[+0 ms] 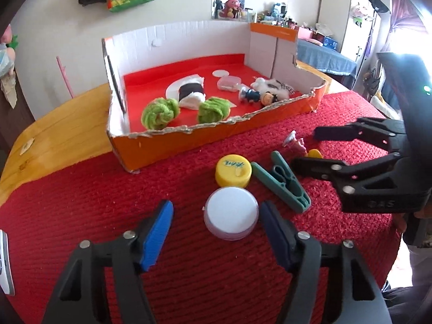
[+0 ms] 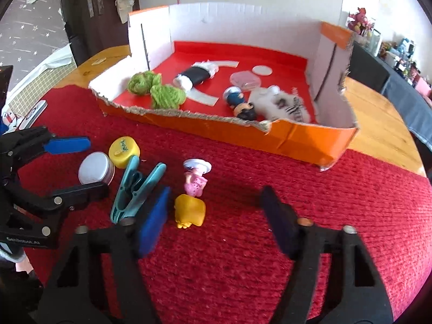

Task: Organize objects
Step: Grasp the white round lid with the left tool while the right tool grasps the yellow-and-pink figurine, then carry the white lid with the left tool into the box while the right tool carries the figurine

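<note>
A round tin with a white lid (image 1: 230,216) sits on the red mat between the pads of my left gripper (image 1: 216,213). The dark pad is at its right edge, the blue pad stands apart, so that gripper is open. A yellow cap (image 1: 233,174) and a teal clothespin (image 1: 280,186) lie just beyond. My right gripper (image 2: 216,193) is open over a yellow toy (image 2: 189,210), which lies near its blue pad, with a small pink figurine (image 2: 195,182) above it. The orange box (image 2: 297,140) behind holds green yarn balls (image 2: 156,91), a black-and-white roll, figurines and a fluffy white toy.
A red knitted mat (image 2: 270,270) covers the near part of the wooden table (image 1: 59,135). The box's front wall is low and torn; its back and side walls are tall. A white device (image 1: 5,264) lies at the mat's left edge. Shelves and furniture stand far behind.
</note>
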`<state>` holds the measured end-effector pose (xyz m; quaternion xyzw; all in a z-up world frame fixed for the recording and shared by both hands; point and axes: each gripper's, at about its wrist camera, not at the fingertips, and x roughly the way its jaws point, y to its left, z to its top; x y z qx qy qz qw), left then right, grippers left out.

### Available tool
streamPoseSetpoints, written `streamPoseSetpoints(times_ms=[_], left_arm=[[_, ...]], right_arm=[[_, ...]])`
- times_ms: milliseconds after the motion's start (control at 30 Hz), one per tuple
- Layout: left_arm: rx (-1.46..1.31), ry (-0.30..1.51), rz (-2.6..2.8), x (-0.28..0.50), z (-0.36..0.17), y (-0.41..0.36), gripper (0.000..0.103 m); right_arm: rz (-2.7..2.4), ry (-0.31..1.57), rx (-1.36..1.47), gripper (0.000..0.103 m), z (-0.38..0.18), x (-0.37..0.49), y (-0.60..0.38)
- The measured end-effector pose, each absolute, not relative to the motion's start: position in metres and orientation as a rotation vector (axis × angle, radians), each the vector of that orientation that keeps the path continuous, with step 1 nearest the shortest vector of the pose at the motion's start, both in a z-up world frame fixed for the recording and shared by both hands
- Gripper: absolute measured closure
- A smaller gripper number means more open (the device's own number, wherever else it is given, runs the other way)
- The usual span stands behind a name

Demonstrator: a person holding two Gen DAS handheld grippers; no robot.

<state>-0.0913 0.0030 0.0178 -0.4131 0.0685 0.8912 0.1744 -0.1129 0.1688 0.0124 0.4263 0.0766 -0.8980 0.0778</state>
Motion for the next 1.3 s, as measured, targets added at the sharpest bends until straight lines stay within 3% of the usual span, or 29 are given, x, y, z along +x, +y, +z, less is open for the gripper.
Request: streamPoseSetpoints(times_ms=[33,100,133,200,233,467,1300], left_arm=[[-1.163,0.194,2.516,-0.09,0.018,0.004,0.044],[-1.148,0.176,2.509,-0.089,0.018,0.004,0.051],[-1.14,0.168,2.504,-0.089,0.018,0.004,0.061],[-1.133,0.141,2.497,-0.087,0.018,0.003,0.06],[-1.132,0.133,2.498,-0.088,0.018,0.003,0.06],[-1.102,0.066,2.495,-0.082,0.028,-0.002,0.061],[-0.893,0.106,2.58,-0.08,0.089,-0.007,0.061]], right_arm=[[-2.685,0.237,1.269,0.044,0.012,-0.112,0.167],[-2.664,0.241,1.252,0.061,0.013,-0.112,0.163],[-2.649,0.249,1.24,0.065,0.012,-0.111,0.16],[-2.622,0.243,1.225,0.082,0.012,-0.109,0.157],[-2.615,0.226,1.222,0.083,0.013,-0.109,0.157],[-2.591,0.101,1.178,0.084,0.023,-0.102,0.165],[-2.632,0.073,1.024,0.084,0.077,-0.095,0.169]])
